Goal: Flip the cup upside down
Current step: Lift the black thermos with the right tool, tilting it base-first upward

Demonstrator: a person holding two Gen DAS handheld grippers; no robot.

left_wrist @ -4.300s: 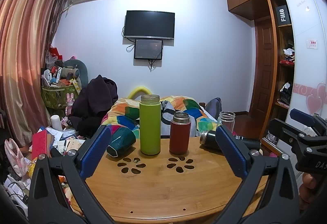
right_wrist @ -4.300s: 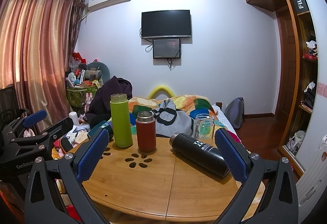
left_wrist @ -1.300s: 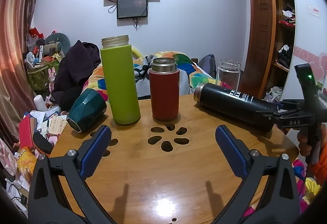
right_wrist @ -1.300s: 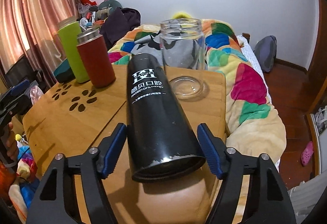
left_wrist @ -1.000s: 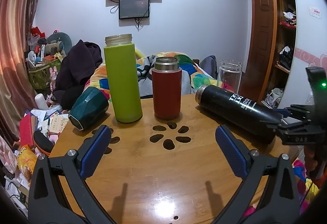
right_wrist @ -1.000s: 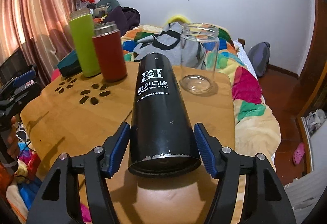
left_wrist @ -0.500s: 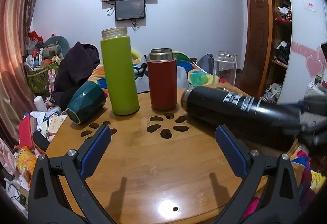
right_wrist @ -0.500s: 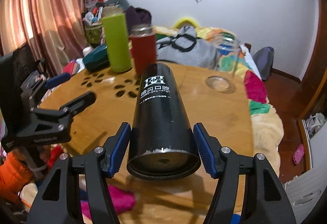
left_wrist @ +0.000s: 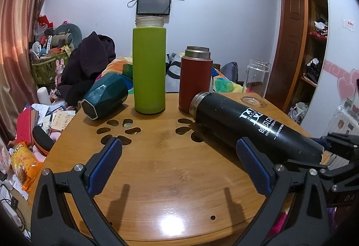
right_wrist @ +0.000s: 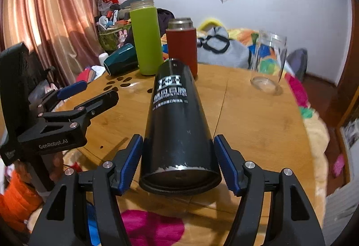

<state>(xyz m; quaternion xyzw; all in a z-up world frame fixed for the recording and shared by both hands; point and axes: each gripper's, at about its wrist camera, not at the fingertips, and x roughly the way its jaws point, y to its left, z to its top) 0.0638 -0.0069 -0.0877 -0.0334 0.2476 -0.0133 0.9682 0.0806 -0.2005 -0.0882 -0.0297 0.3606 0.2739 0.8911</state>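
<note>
A black flask (right_wrist: 177,115) with white lettering is held by its base between the blue pads of my right gripper (right_wrist: 179,165), which is shut on it. It points mouth-first across the round wooden table (right_wrist: 258,124), roughly level and above it. In the left wrist view the black flask (left_wrist: 251,124) reaches in from the right, its steel mouth near the red flask (left_wrist: 195,82). My left gripper (left_wrist: 179,169) is open and empty above the table's near half.
A tall green bottle (left_wrist: 149,70) and the red flask stand upright at the back. A dark green faceted cup (left_wrist: 105,95) lies on its side at the left. A clear glass jar (left_wrist: 257,84) stands at the back right. A bed lies behind the table.
My right gripper closed on the black flask's base, lifted it off the table and swung it left toward the middle. My left gripper stayed open and shifted only slightly.
</note>
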